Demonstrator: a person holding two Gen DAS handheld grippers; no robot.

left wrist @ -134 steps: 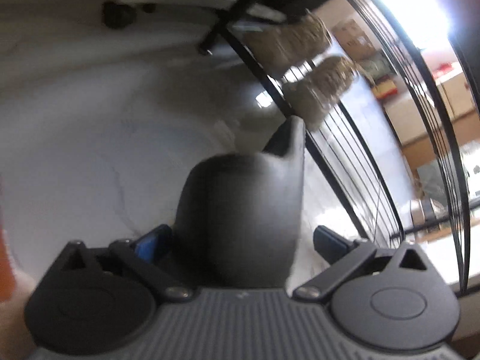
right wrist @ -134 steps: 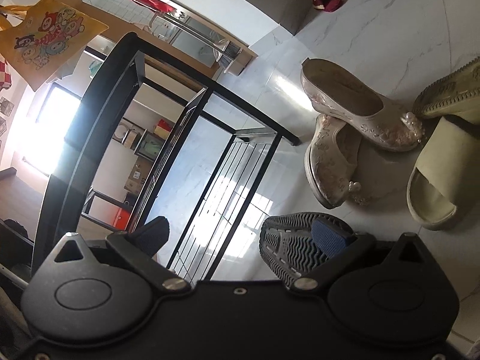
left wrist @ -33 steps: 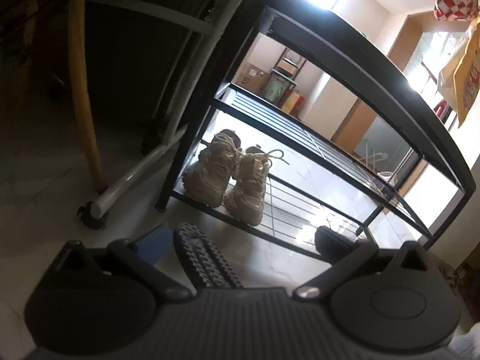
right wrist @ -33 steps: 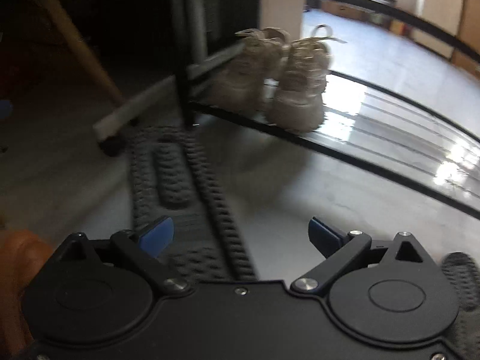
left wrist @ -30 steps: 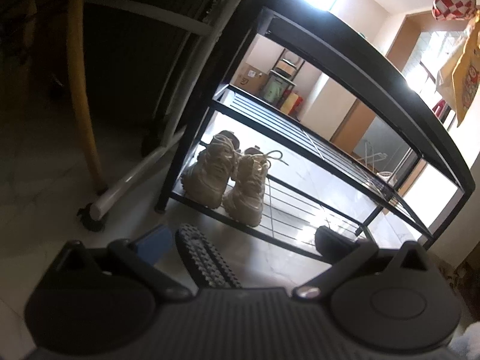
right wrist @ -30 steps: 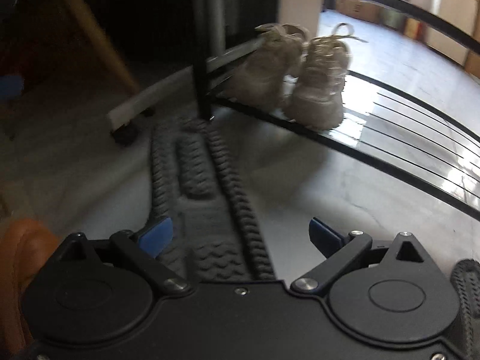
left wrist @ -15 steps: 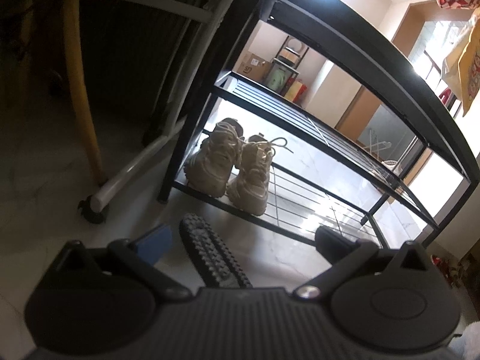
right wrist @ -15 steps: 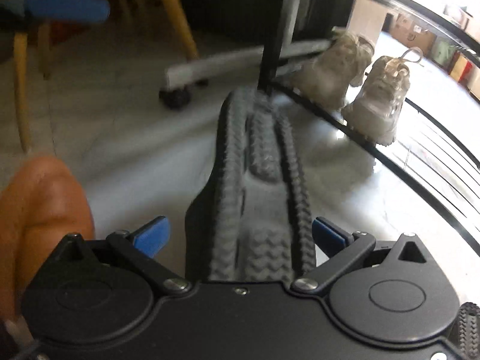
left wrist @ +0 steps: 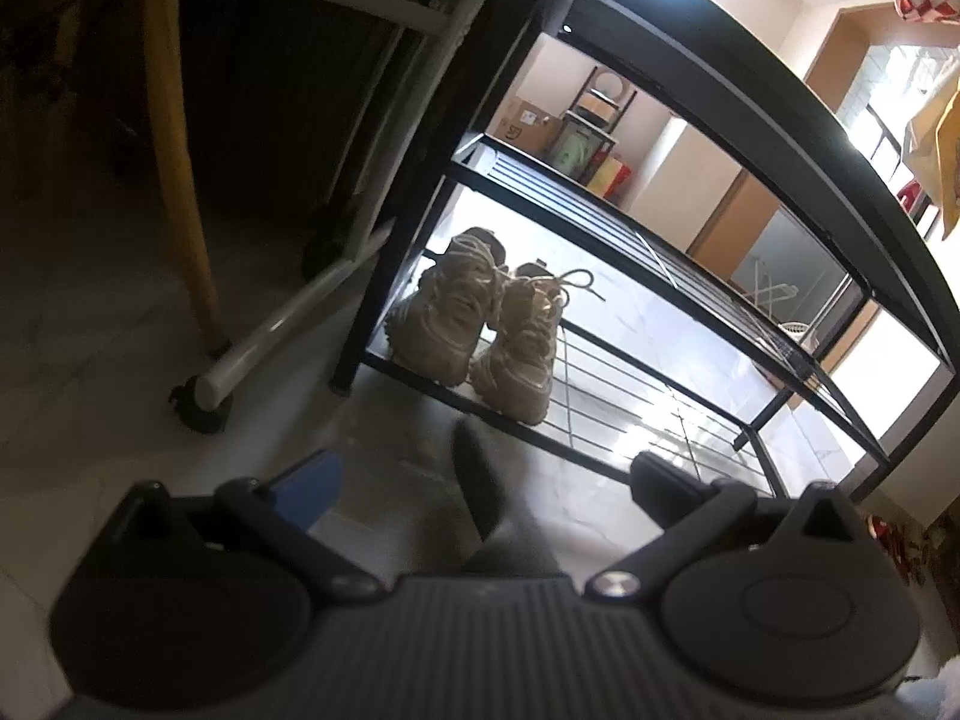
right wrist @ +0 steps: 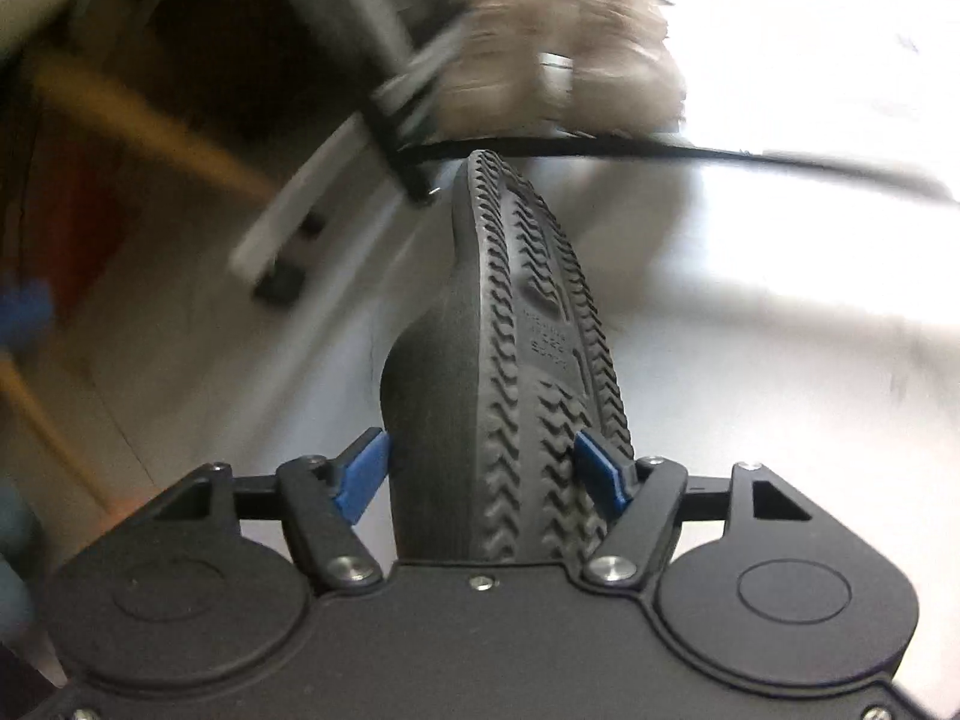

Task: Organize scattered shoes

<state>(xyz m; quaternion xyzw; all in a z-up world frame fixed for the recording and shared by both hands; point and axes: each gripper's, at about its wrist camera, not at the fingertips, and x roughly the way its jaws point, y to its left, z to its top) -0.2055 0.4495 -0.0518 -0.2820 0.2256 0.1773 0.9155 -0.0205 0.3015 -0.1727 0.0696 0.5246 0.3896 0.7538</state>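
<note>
**Dark slippers in both claws, low before the shoe rack**

Slipper (right wrist: 510, 372), dark grey with a chevron-treaded sole, sits in the right claw (right wrist: 480, 468); the blue fingertips (right wrist: 360, 468) press its two sides and the sole is turned on edge, toe pointing at the rack's lowest front bar. That view is heavily blurred, so little beyond the sole is sharp.

From the left wrist, the left claw (left wrist: 480, 480) stands wide, its blue fingertip (left wrist: 309, 489) well apart from the dark one opposite. A second dark slipper (left wrist: 489, 501) rises between them, blurred; whether the fingers touch it I cannot tell.

Ahead stands the black shoe rack (left wrist: 690, 264) on the pale marble floor (left wrist: 90, 432). A pair of beige sneakers (left wrist: 480, 330) rests side by side at the left end of its bottom wire shelf, toes toward the camera. Left of the rack are a yellow chair leg (left wrist: 180, 180) and a white caster bar (left wrist: 282, 330)
</note>
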